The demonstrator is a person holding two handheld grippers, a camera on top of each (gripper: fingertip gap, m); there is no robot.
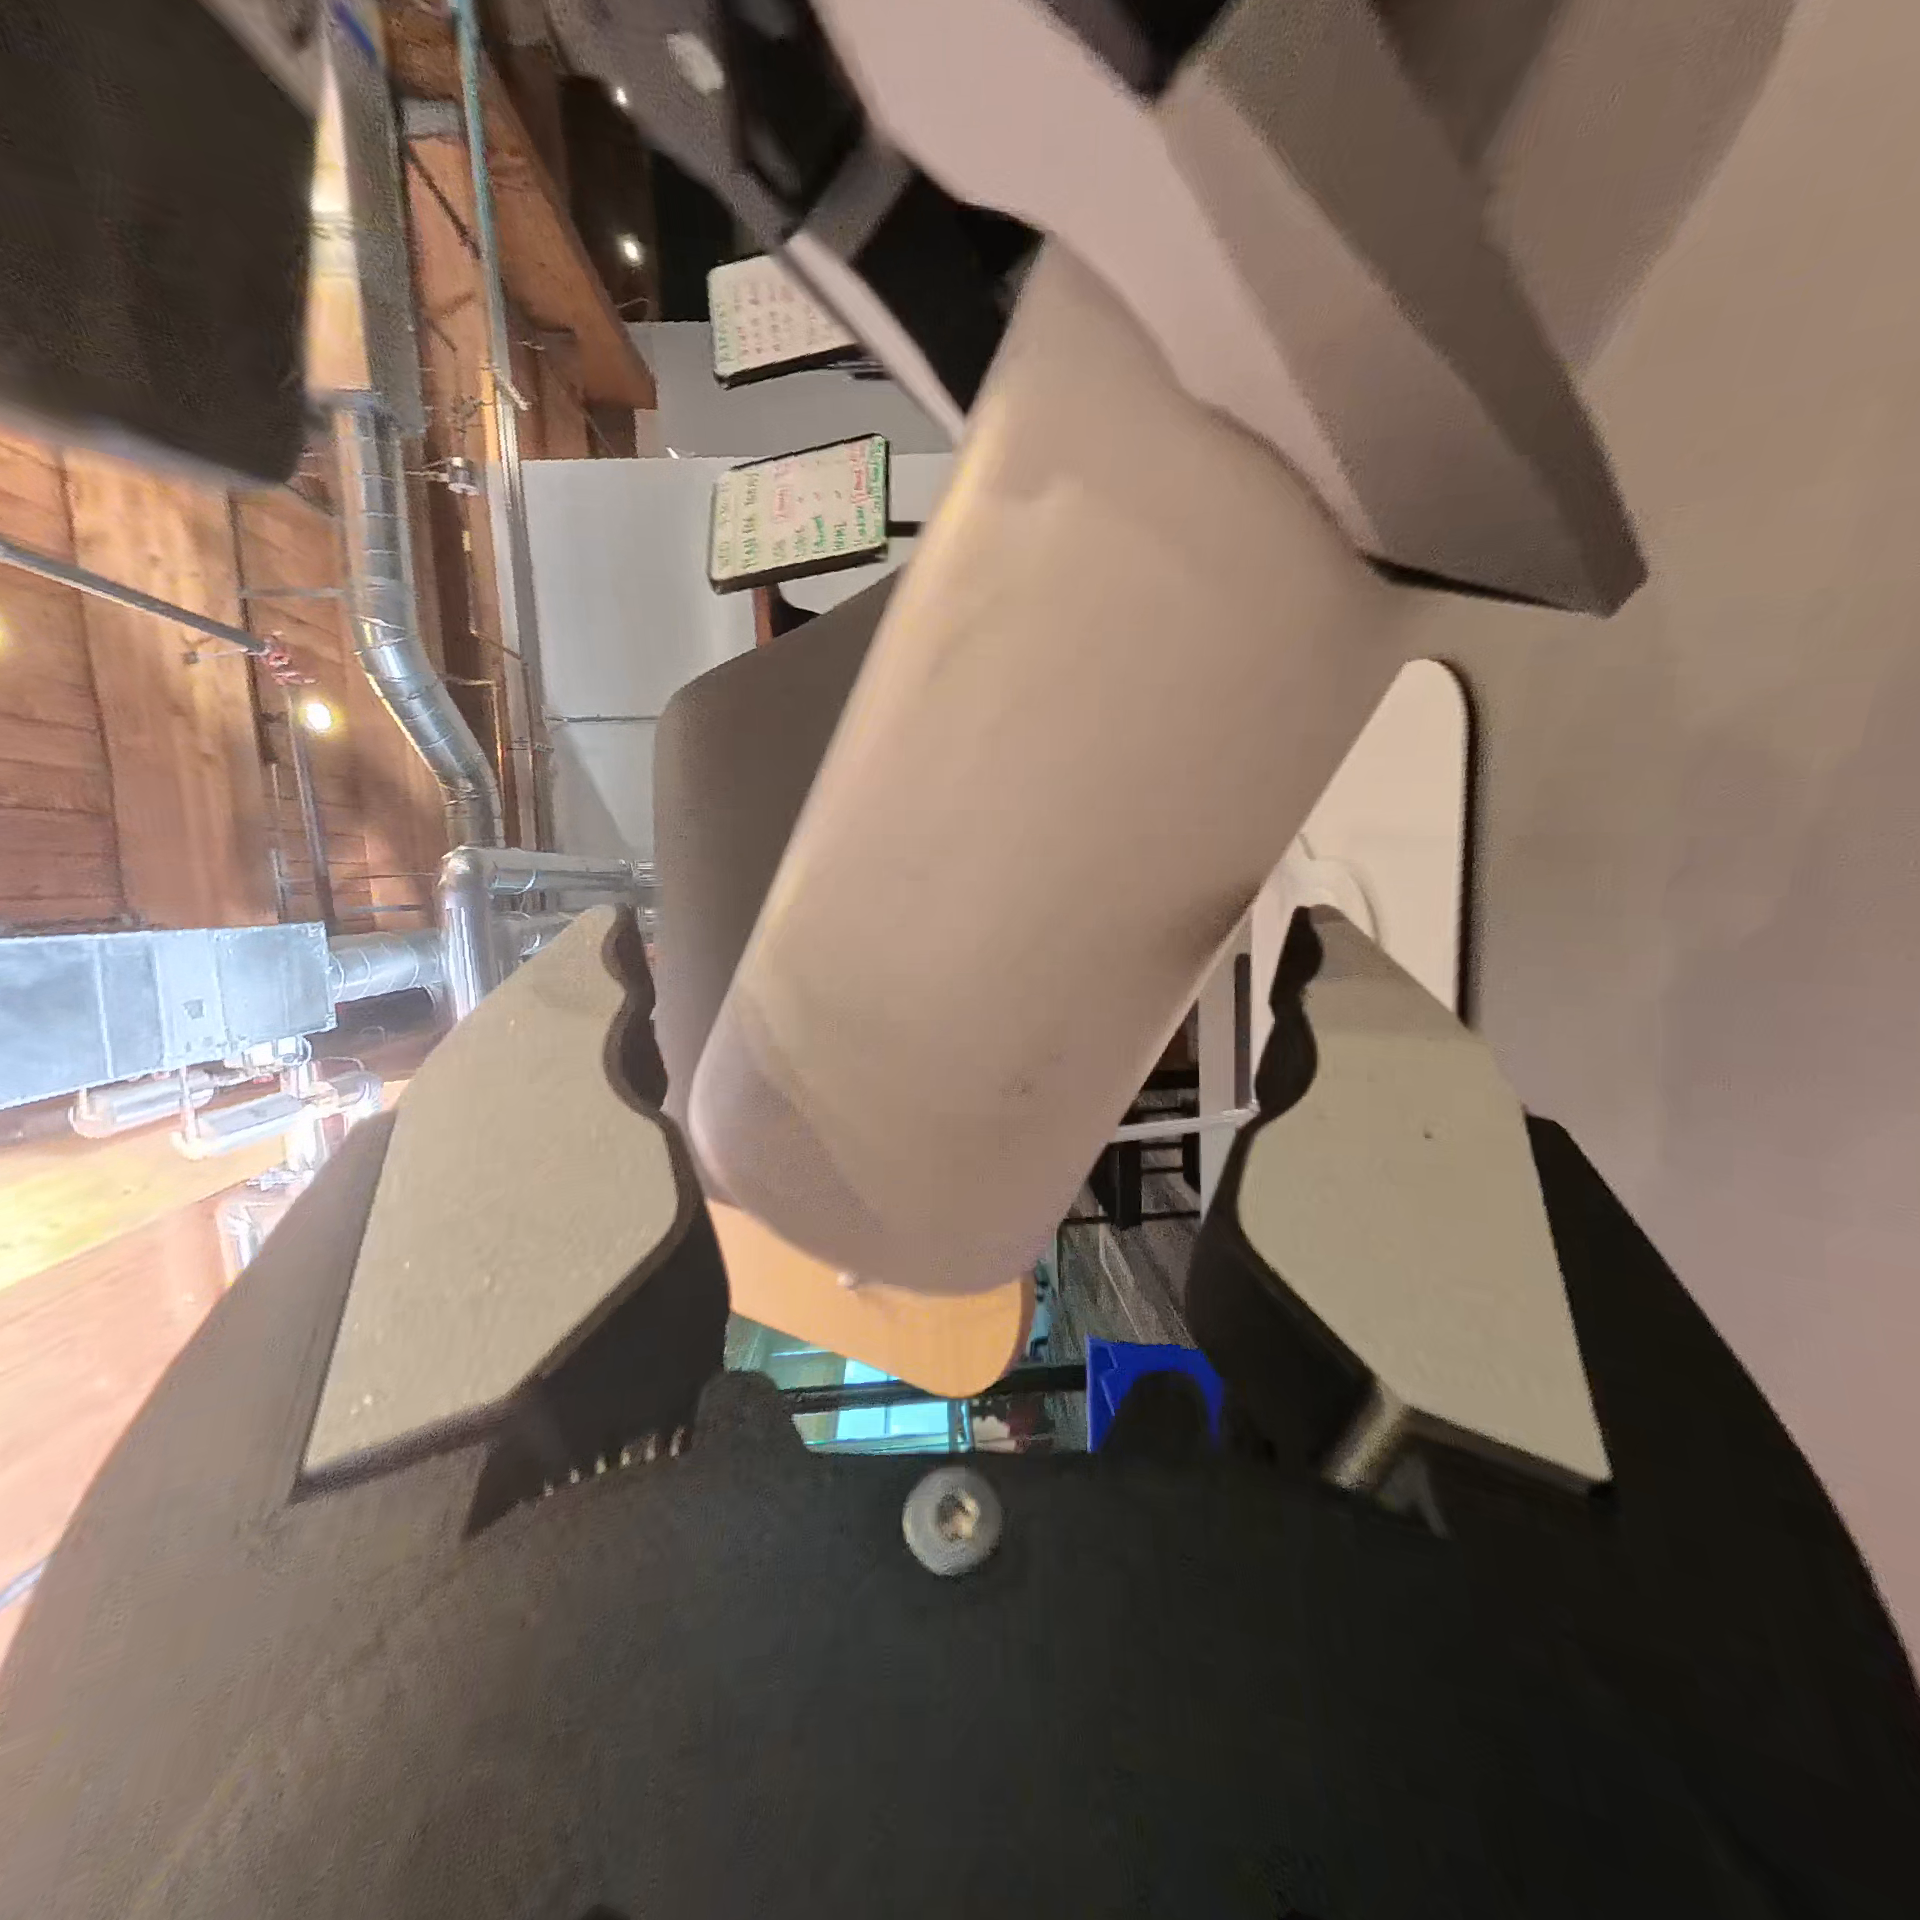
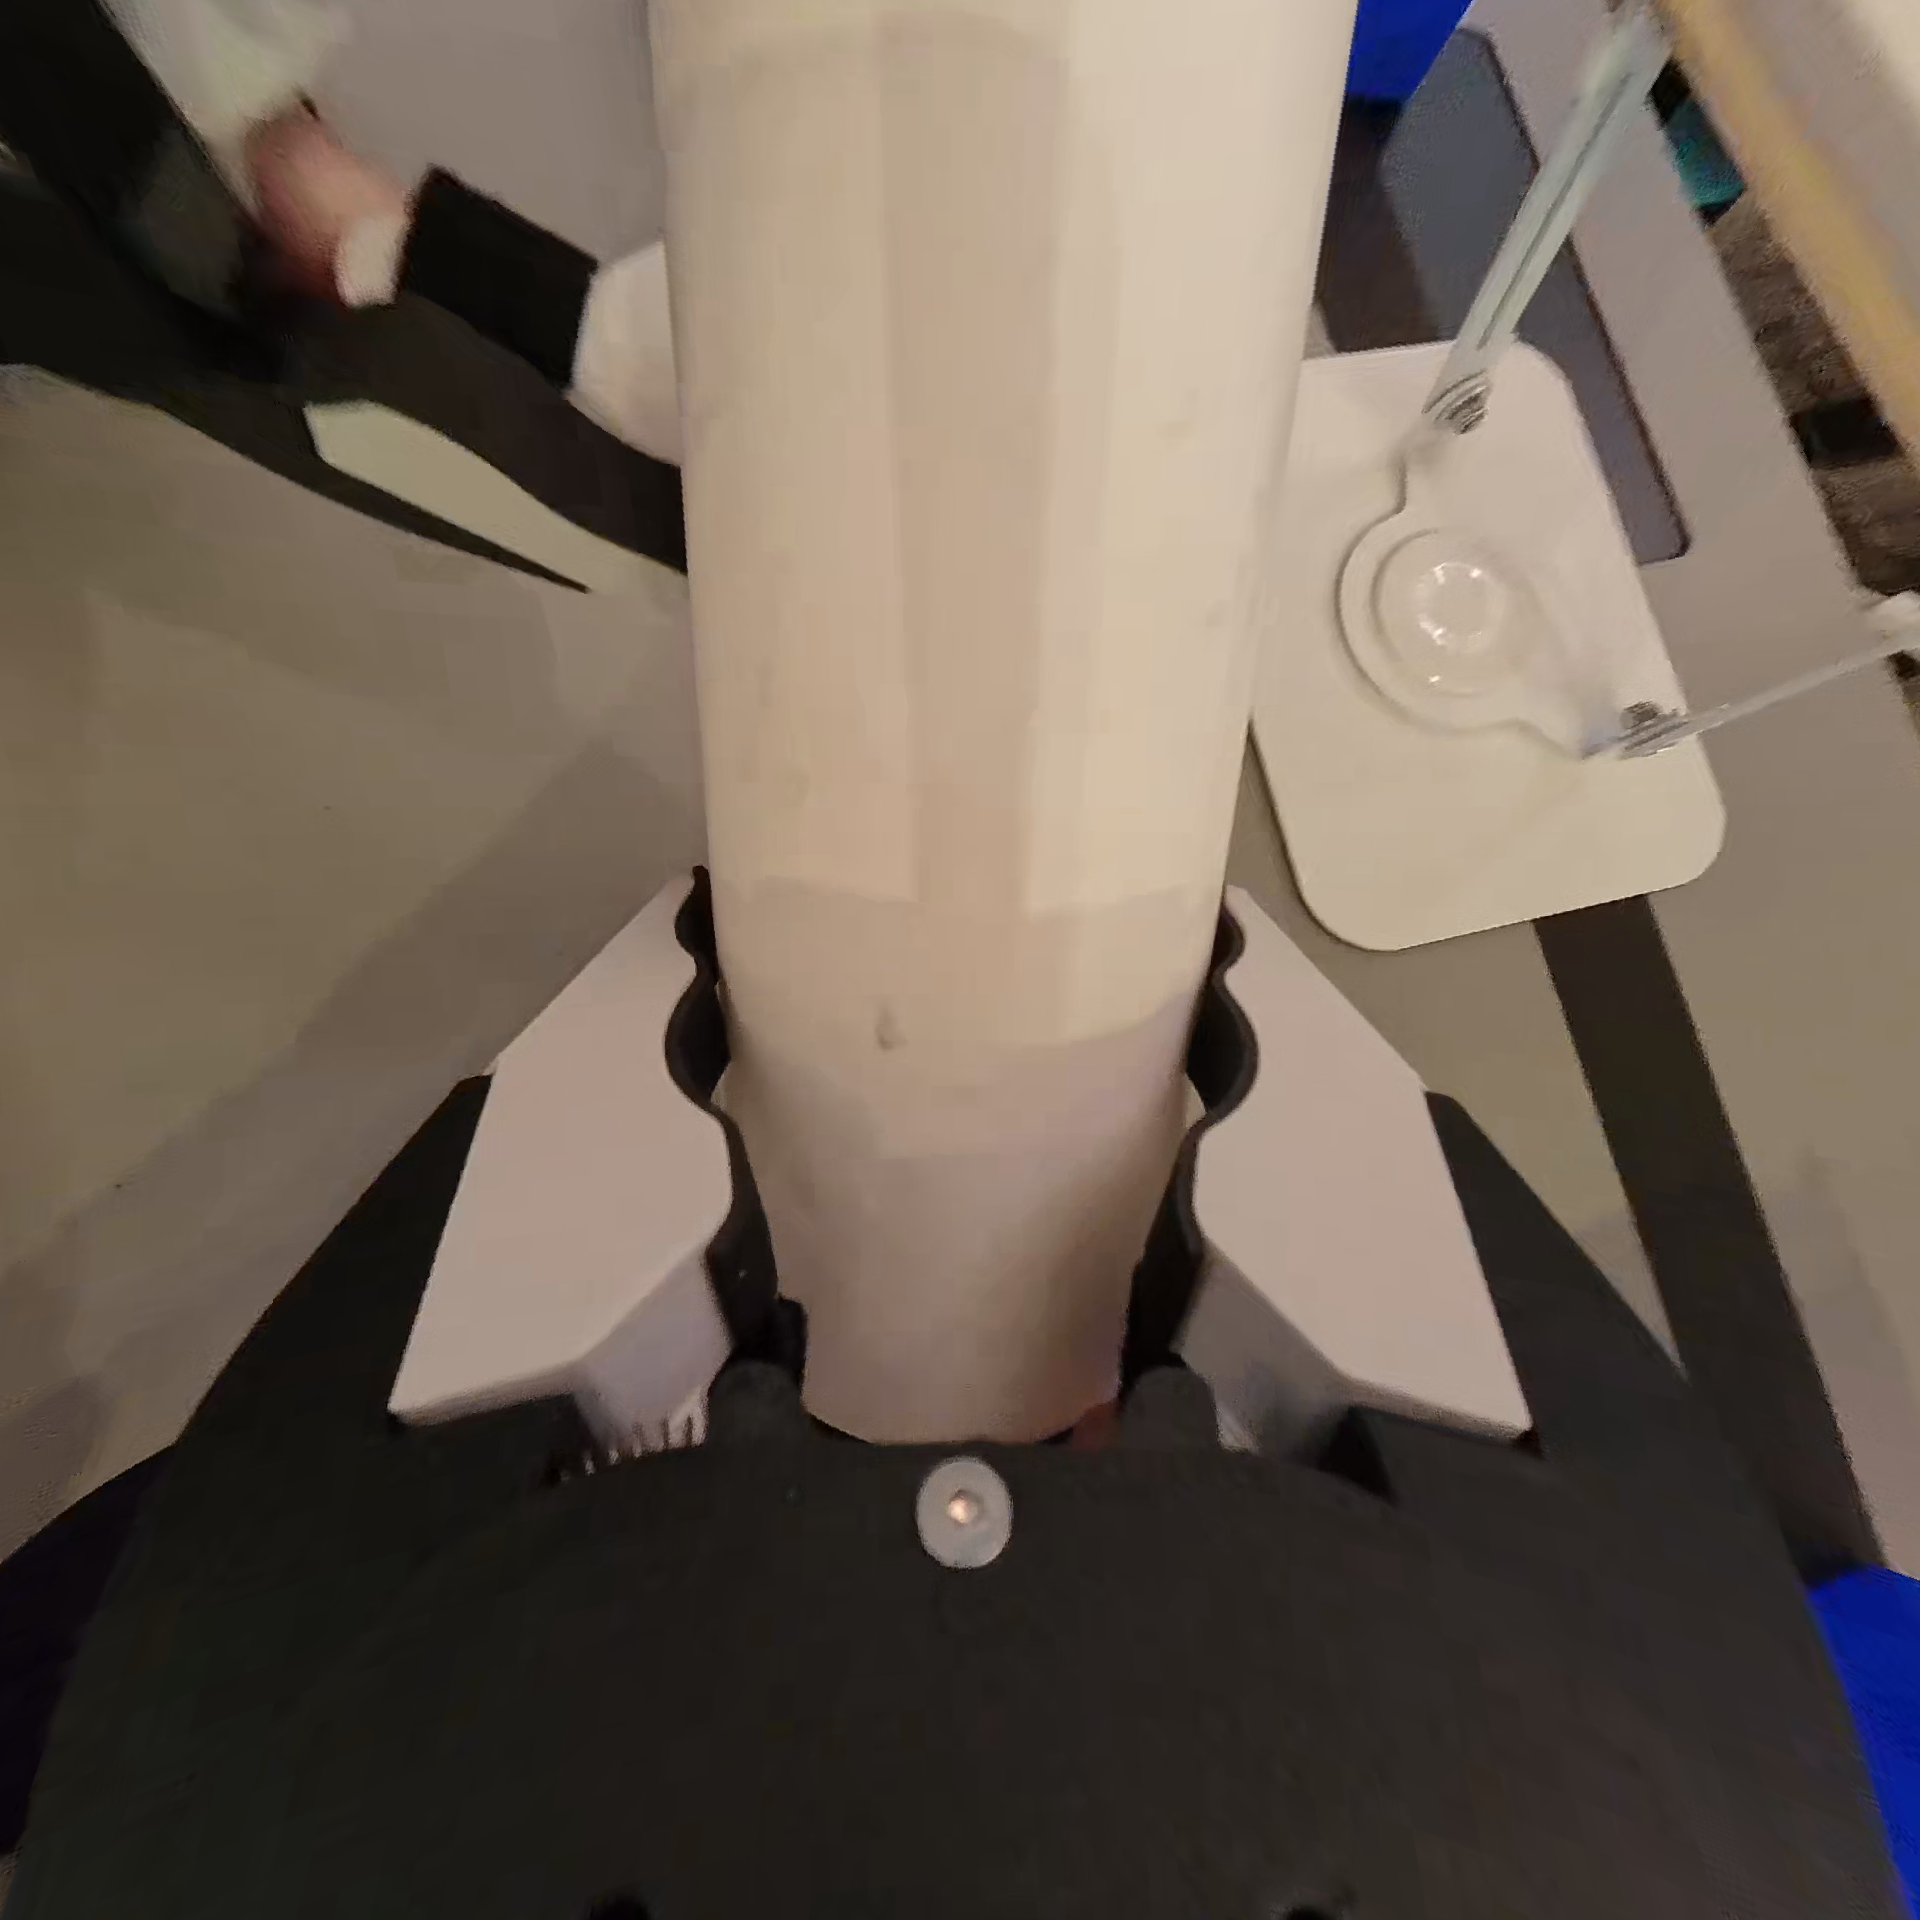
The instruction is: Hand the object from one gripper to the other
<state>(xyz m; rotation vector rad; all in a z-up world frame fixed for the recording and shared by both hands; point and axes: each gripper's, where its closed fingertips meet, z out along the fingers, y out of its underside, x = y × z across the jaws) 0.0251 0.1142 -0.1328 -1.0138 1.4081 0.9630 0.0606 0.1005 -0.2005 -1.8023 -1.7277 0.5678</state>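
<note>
The object is a long white cylinder [image 2: 966, 520] with a tan wooden end [image 1: 883, 1335]. My right gripper [image 2: 964, 914] is shut on it, with the jaws pressed against both its sides near its lower end. In the left wrist view the cylinder [image 1: 1039, 779] slants down between the fingers of my left gripper [image 1: 961, 997]. The left jaws stand wide apart: the cylinder lies close to the left finger [image 1: 520, 1195], and a gap shows at the right finger [image 1: 1392, 1195]. The right gripper [image 1: 1351, 312] holds the cylinder's upper part there. The left gripper [image 2: 447, 457] shows blurred at the upper left of the right wrist view.
A grey table [image 2: 260, 831] lies below, with a dark edge [image 2: 1662, 1143] on the right. A white square base [image 2: 1475, 810] with a clear round fitting and thin metal rods sits at the right. A blue object [image 1: 1143, 1382] shows behind the left fingers.
</note>
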